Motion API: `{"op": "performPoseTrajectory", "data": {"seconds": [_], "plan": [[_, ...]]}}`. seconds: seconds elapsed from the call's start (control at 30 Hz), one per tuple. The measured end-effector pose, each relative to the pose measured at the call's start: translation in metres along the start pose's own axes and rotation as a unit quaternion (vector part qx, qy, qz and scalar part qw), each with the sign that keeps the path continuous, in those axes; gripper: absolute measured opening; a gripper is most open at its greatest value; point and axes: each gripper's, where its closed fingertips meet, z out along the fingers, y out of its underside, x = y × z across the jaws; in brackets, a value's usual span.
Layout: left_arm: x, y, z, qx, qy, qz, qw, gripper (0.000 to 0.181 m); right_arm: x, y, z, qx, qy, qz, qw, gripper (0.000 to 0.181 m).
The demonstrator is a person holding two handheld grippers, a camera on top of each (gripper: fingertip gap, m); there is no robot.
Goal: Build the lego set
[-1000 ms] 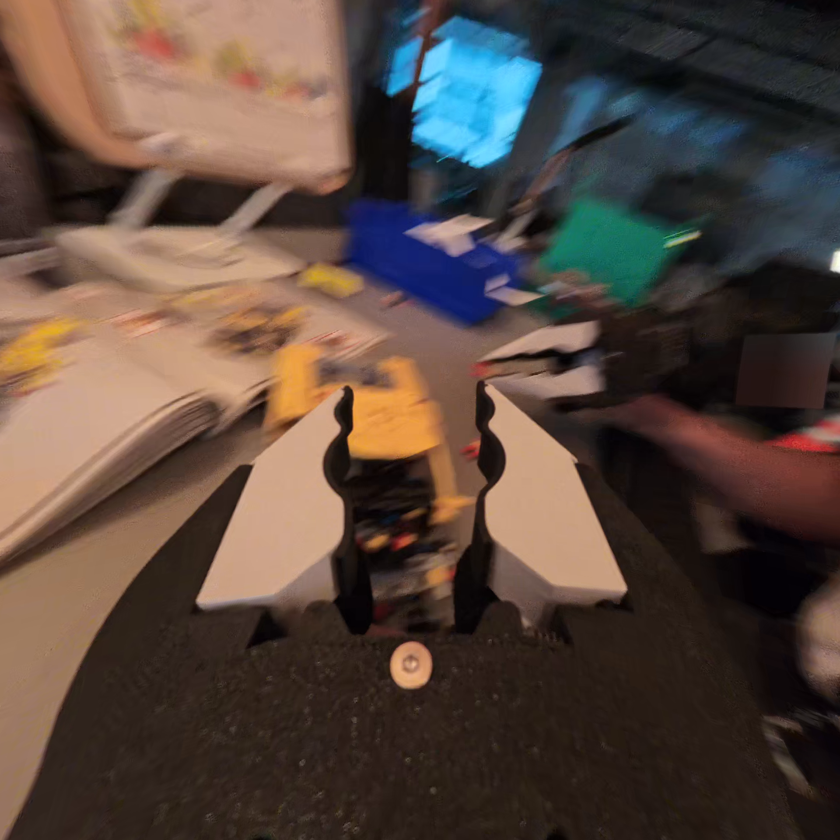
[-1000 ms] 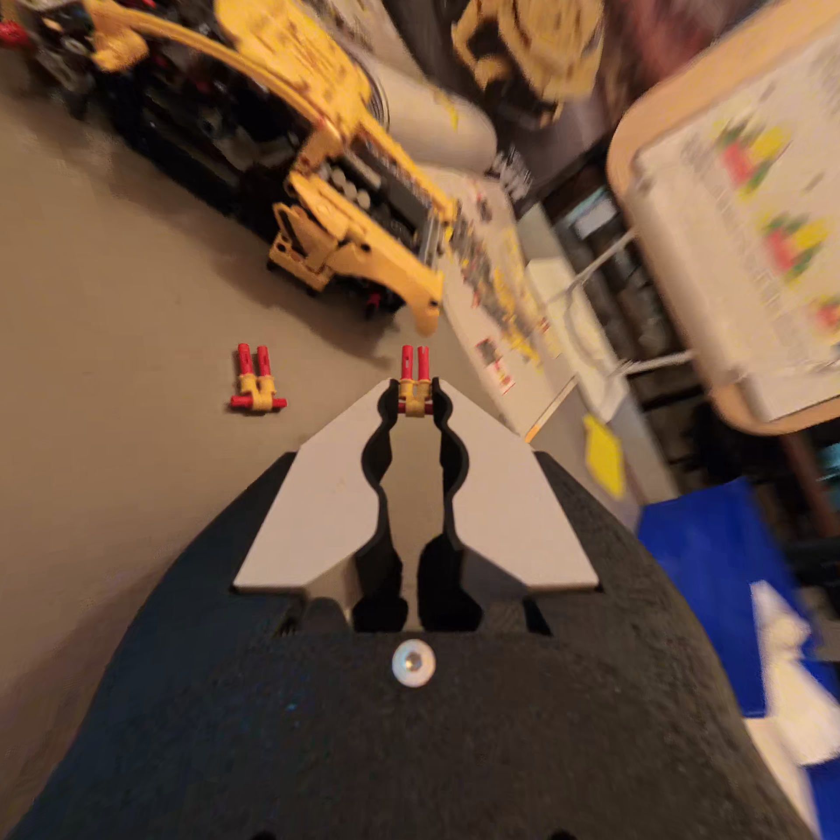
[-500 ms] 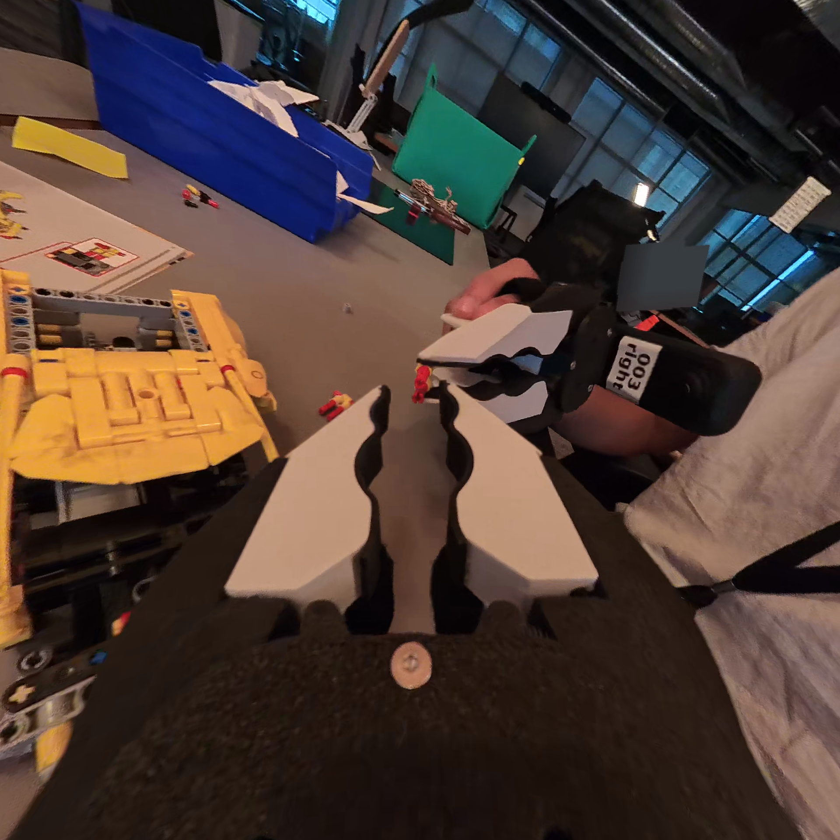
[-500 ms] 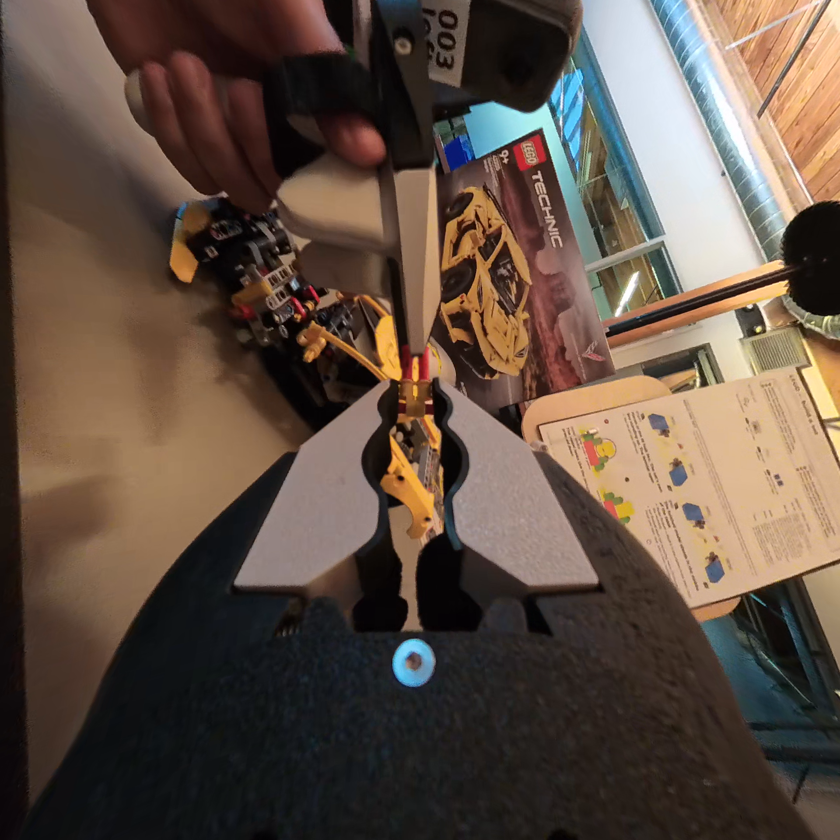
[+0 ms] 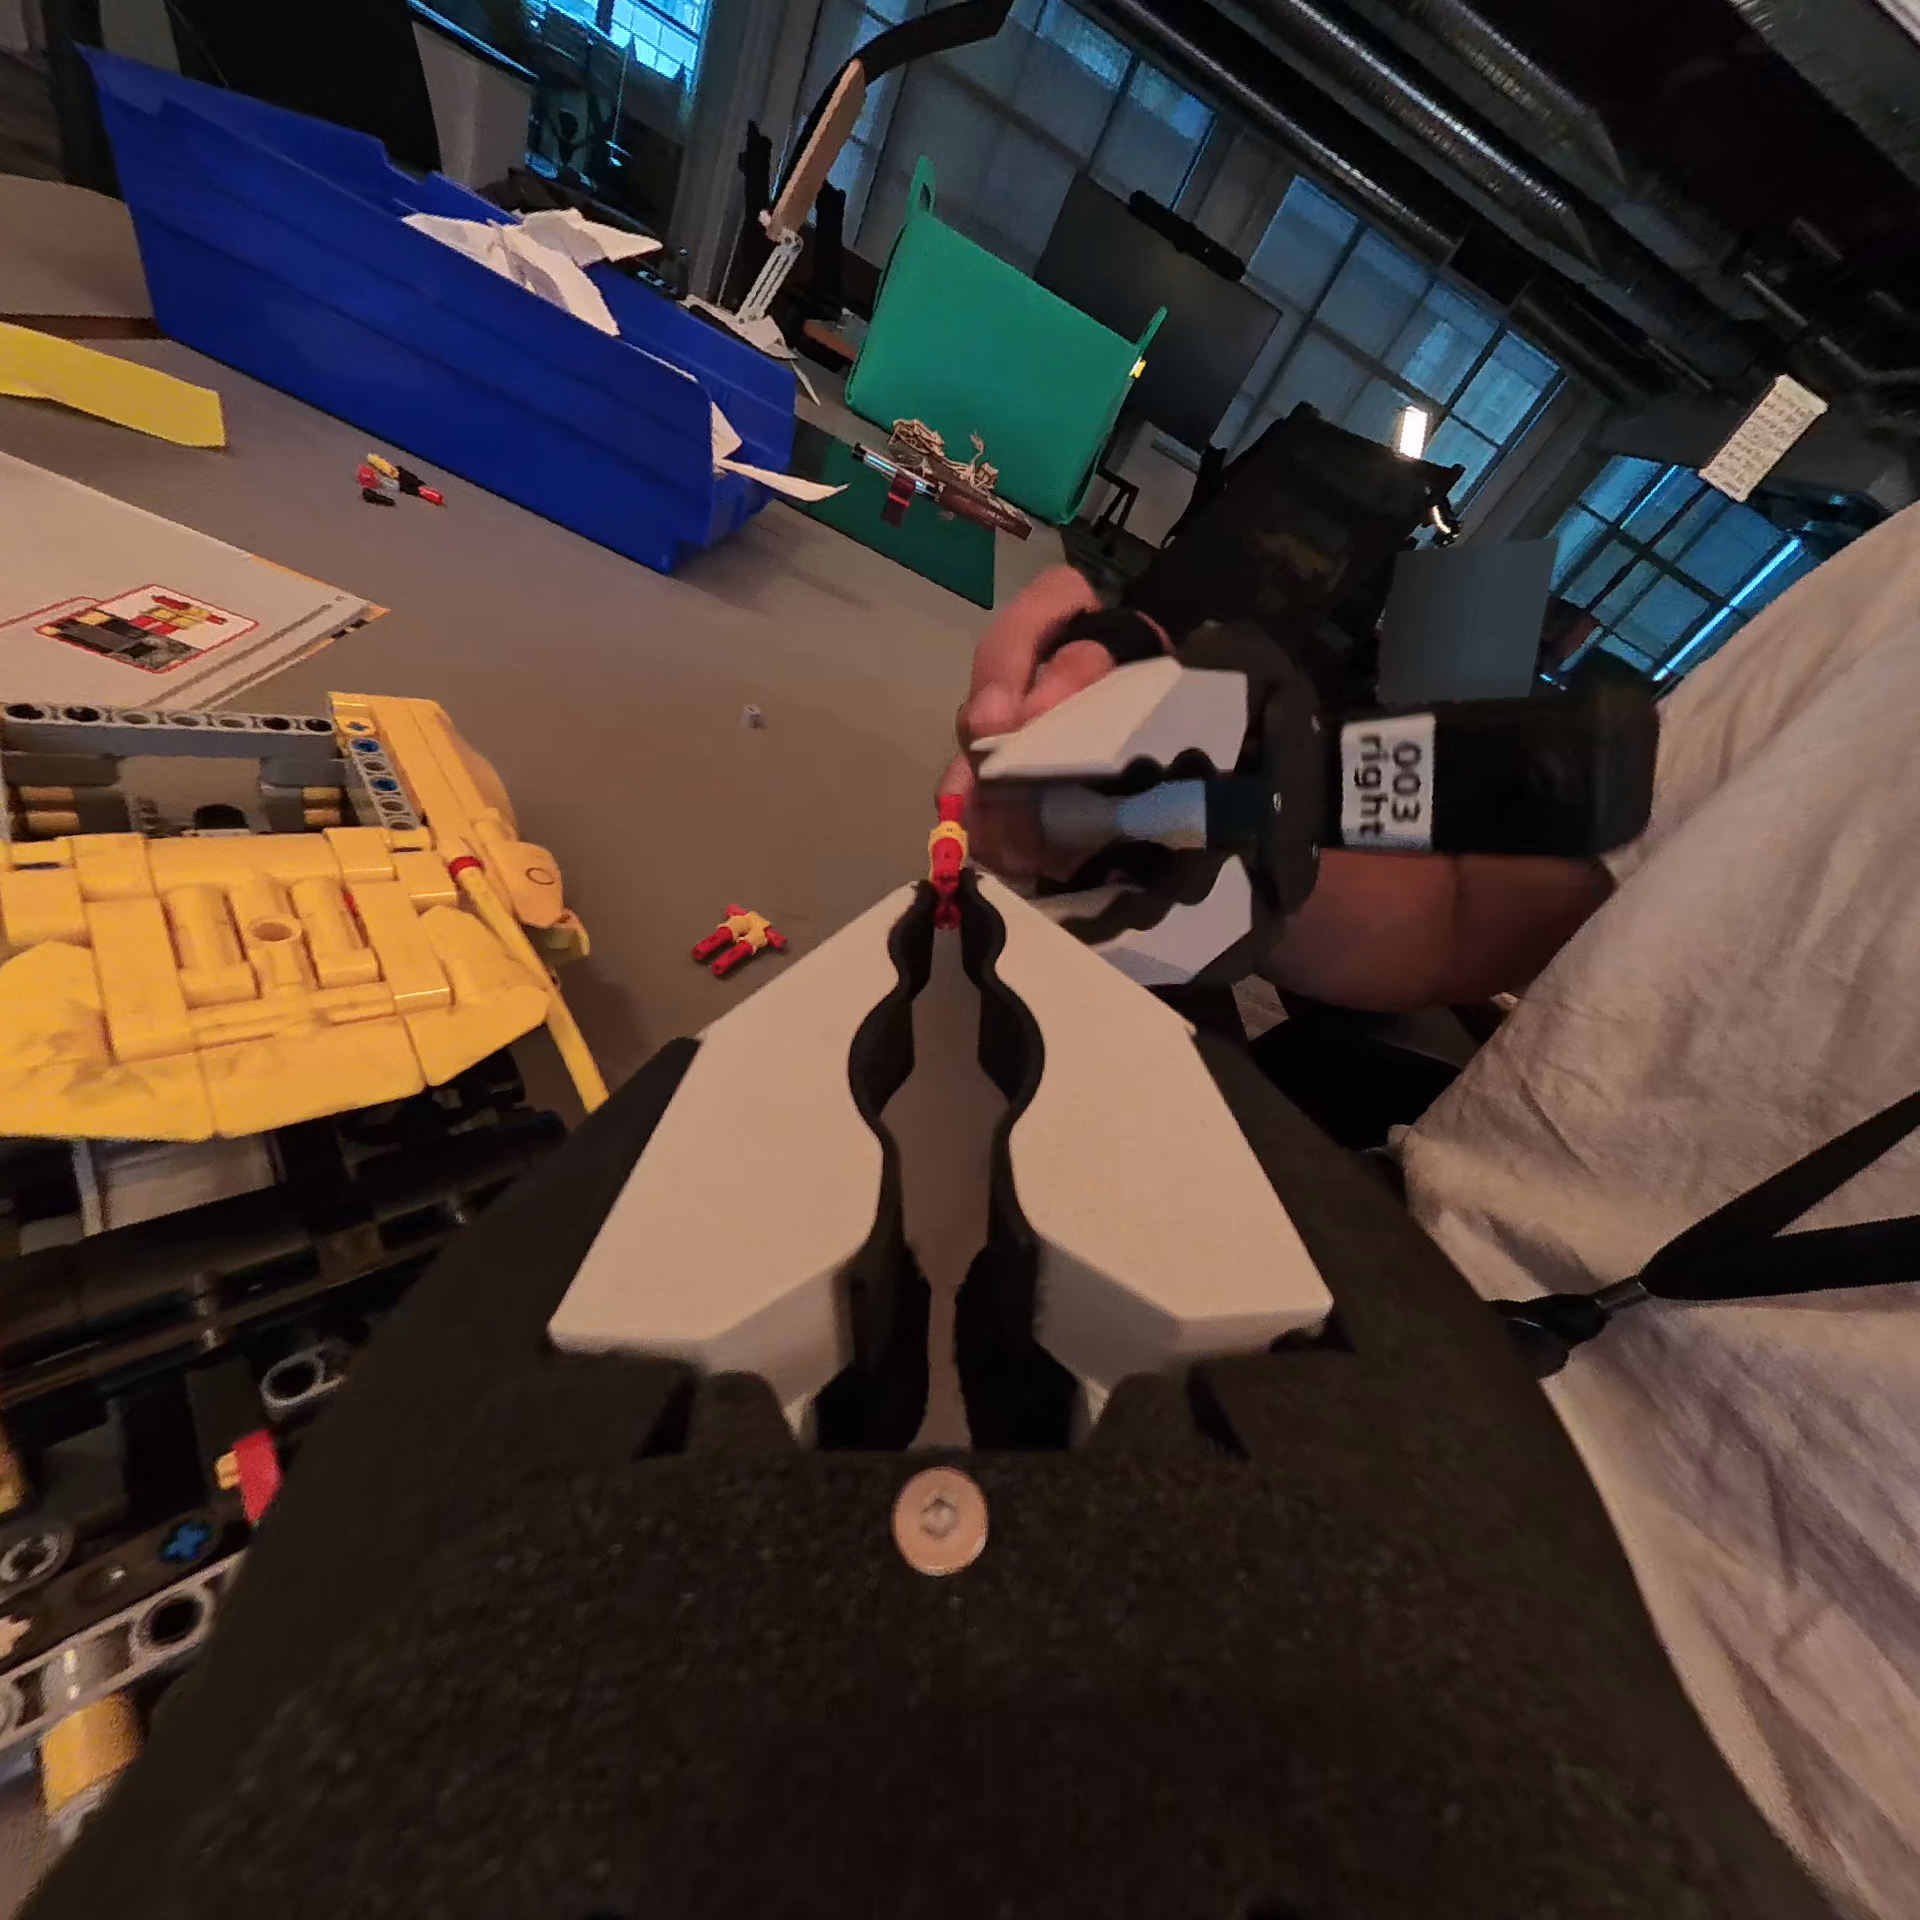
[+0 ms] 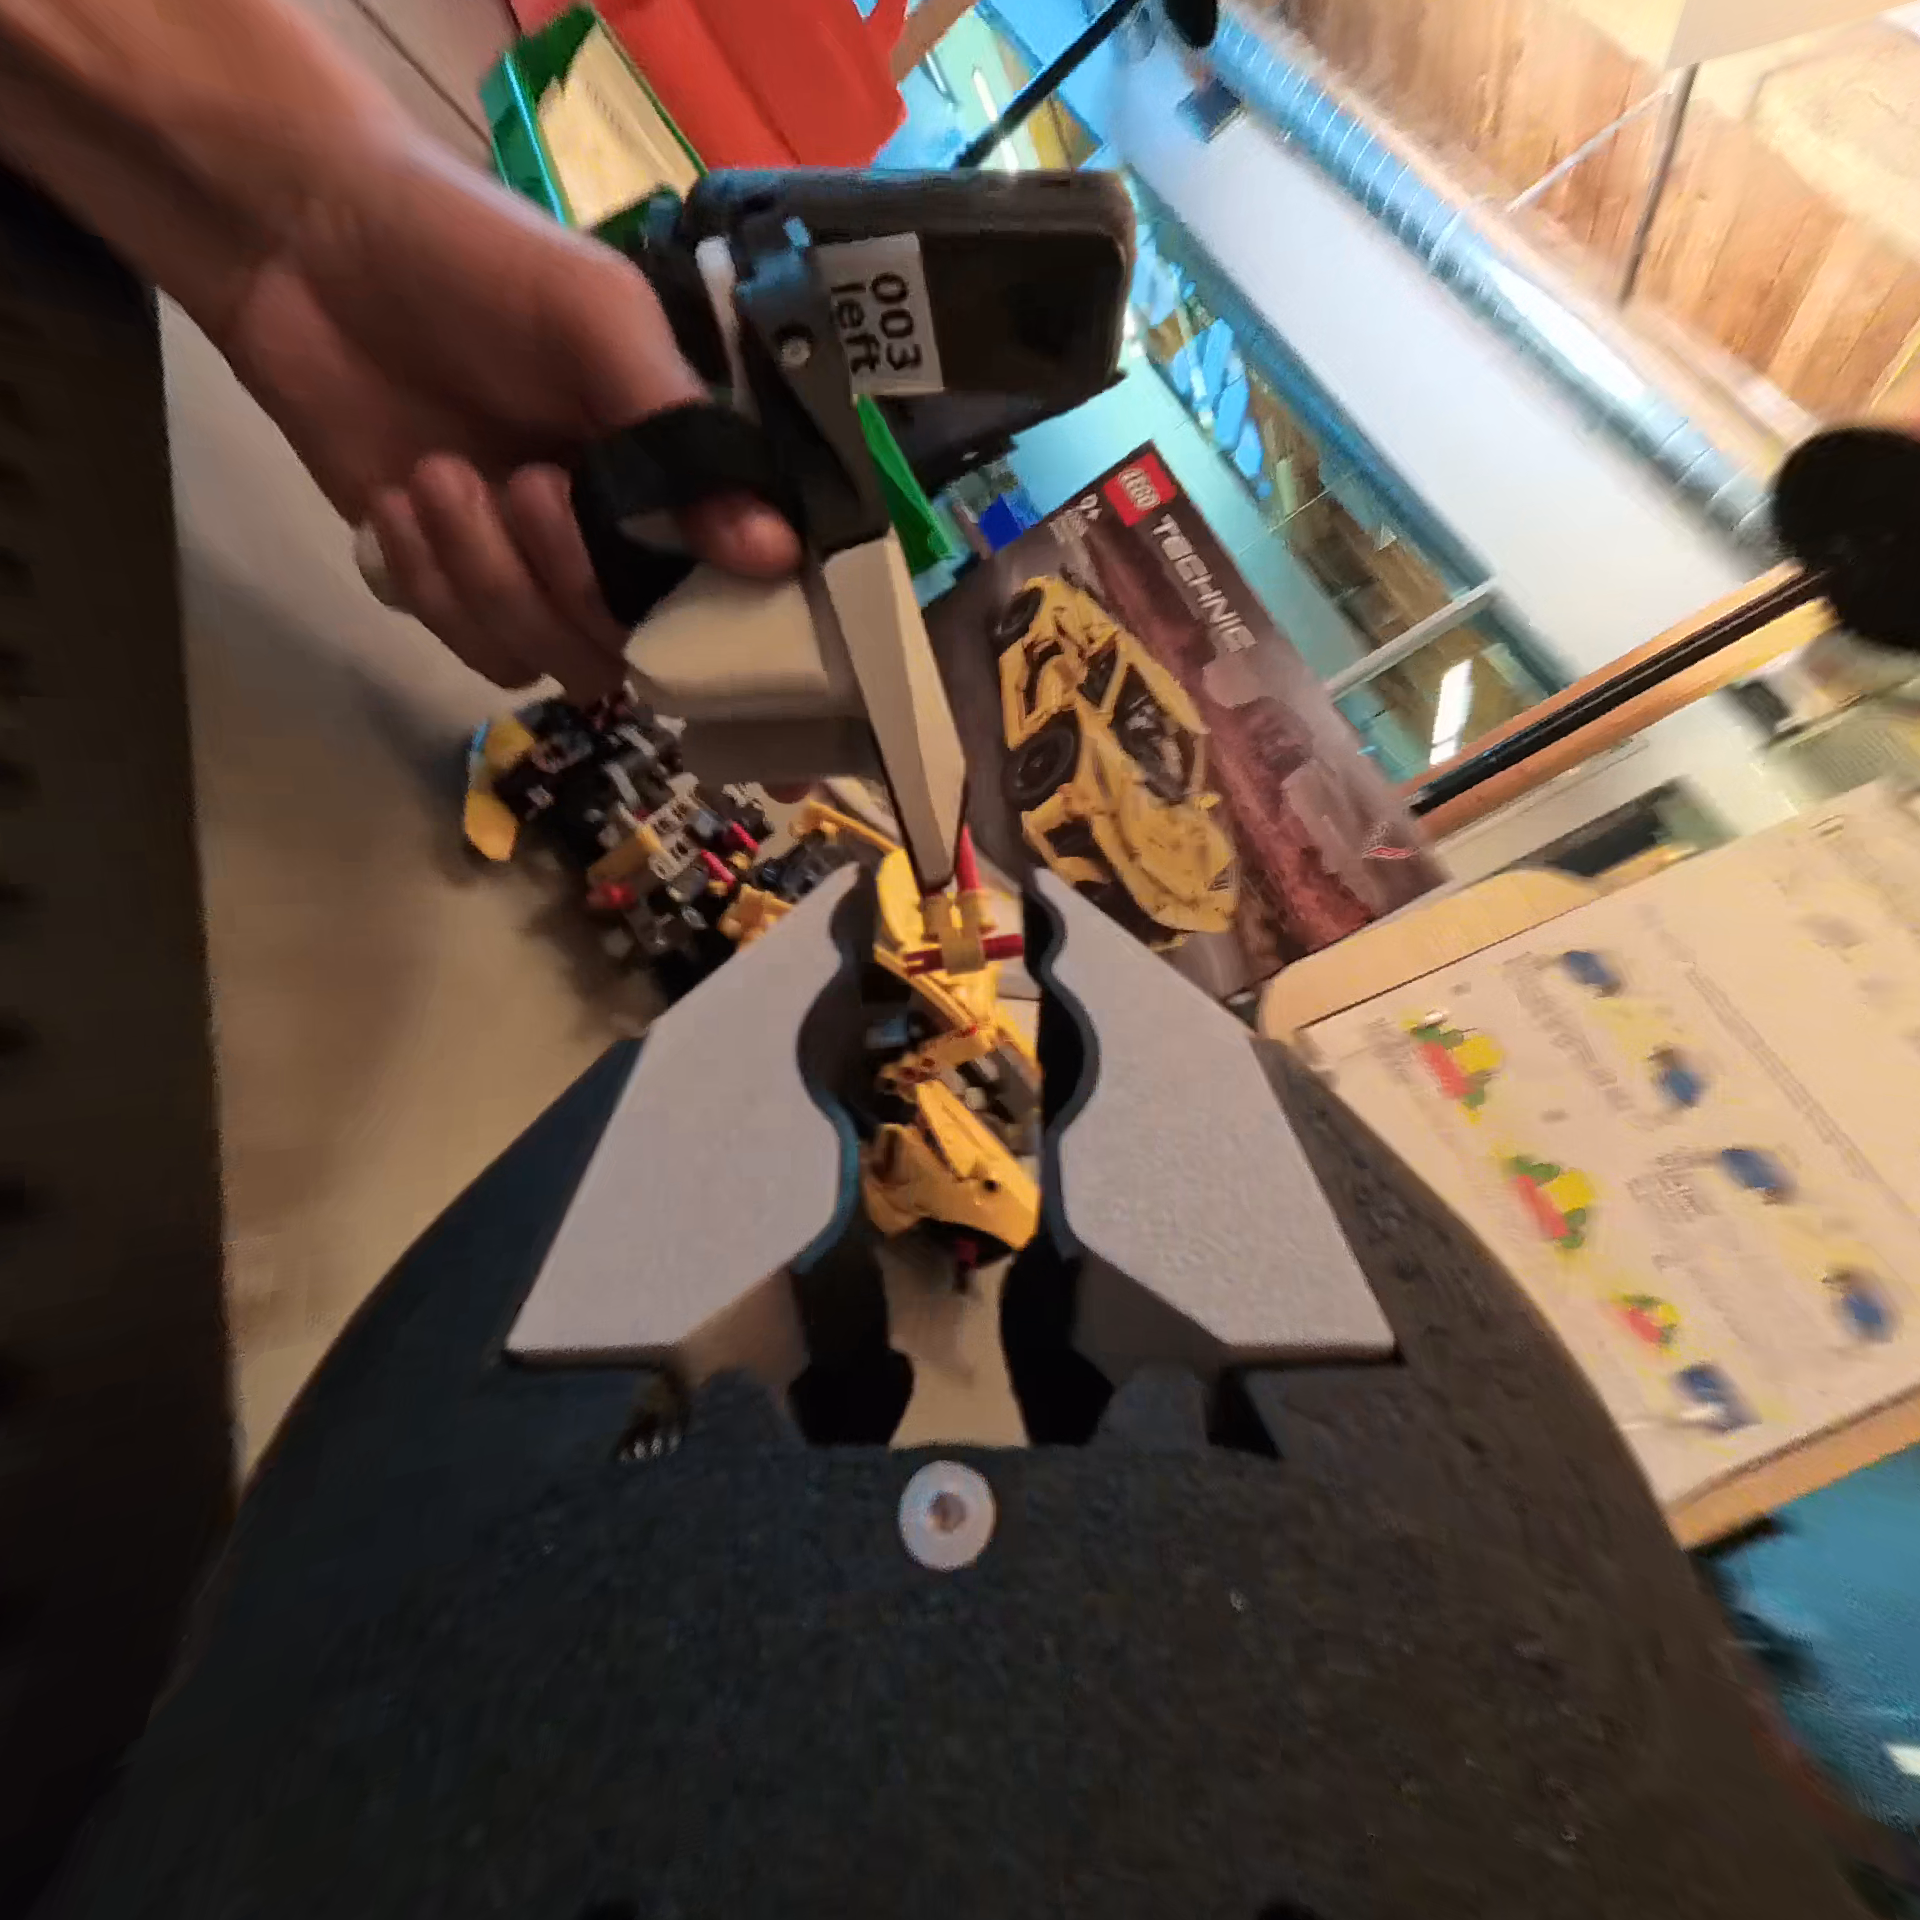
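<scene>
A small red-and-yellow pin piece sits between the tips of my left gripper, which is shut on it. In the right wrist view the same piece hangs from the left gripper's fingertip, between the spread jaws of my right gripper, which is open and not touching it. My right gripper also shows in the left wrist view, just beyond the piece. The partly built yellow car stands on the grey table to the left. A second red-and-yellow piece lies on the table beside the car.
A blue bin with papers and a green bag stand at the far edge. An instruction booklet, a yellow sheet and loose pins lie on the table. The set's box and a picture board stand behind the car. Only a small space, under 4 cm, lies between the two pairs of fingers.
The right gripper held the piece and brought it to the left gripper. Now the left gripper has shut on the piece and the right gripper has opened off it.
</scene>
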Motion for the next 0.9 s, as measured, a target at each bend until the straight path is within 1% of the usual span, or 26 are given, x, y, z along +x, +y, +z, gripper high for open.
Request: {"op": "performPoseTrajectory", "data": {"seconds": [0.07,0.1,0.13,0.17,0.2,0.23,0.27,0.3,0.33,0.37,0.4,0.43,0.53,0.57,0.77,0.9], "plan": [[0.002,-0.003,-0.002,0.009,0.007,0.000,1.000,0.004,0.003,-0.004,-0.001,0.018,-0.040,0.122,0.992,0.048],[0.003,-0.006,-0.004,0.017,0.009,0.003,1.000,0.004,0.009,-0.007,-0.003,0.035,-0.051,0.194,0.979,0.052],[0.004,-0.007,-0.005,0.022,0.009,0.008,1.000,0.004,0.017,-0.008,-0.004,0.051,-0.066,0.268,0.960,0.050],[0.006,-0.009,-0.006,0.028,0.013,0.012,0.999,0.004,0.023,-0.007,-0.005,0.064,-0.088,0.344,0.933,0.044],[0.009,-0.012,-0.008,0.035,0.020,0.016,0.999,0.004,0.027,-0.006,-0.005,0.075,-0.117,0.417,0.898,0.043],[0.012,-0.014,-0.008,0.041,0.027,0.018,0.999,0.004,0.028,-0.009,-0.006,0.091,-0.156,0.482,0.857,0.039],[0.014,-0.016,-0.009,0.045,0.031,0.021,0.998,0.004,0.027,-0.009,-0.005,0.099,-0.191,0.538,0.815,0.030],[0.016,-0.017,-0.009,0.048,0.034,0.024,0.998,0.004,0.023,-0.008,-0.004,0.098,-0.222,0.576,0.780,0.028],[0.017,-0.018,-0.010,0.052,0.039,0.024,0.998,0.004,0.019,-0.009,-0.004,0.098,-0.254,0.596,0.755,0.029],[0.019,-0.019,-0.010,0.056,0.045,0.023,0.997,0.004,0.016,-0.011,-0.005,0.098,-0.275,0.605,0.740,0.028],[0.020,-0.020,-0.010,0.059,0.050,0.021,0.997,0.004,0.015,-0.010,-0.004,0.094,-0.278,0.608,0.738,0.026],[0.021,-0.021,-0.010,0.062,0.055,0.017,0.996,0.004,0.014,-0.010,-0.003,0.095,-0.276,0.605,0.741,0.024],[0.023,-0.023,-0.009,0.068,0.065,0.011,0.996,0.004,0.017,-0.014,-0.004,0.105,-0.261,0.588,0.759,0.010],[0.024,-0.024,-0.009,0.071,0.068,0.010,0.995,0.004,0.018,-0.016,-0.004,0.110,-0.258,0.586,0.760,0.009],[0.025,-0.021,-0.004,0.063,0.073,0.007,0.995,0.004,0.020,-0.019,-0.005,0.119,-0.257,0.586,0.759,0.006],[0.024,-0.023,-0.004,0.070,0.071,0.005,0.995,0.004,0.021,-0.019,-0.005,0.122,-0.257,0.593,0.753,0.006]]}}
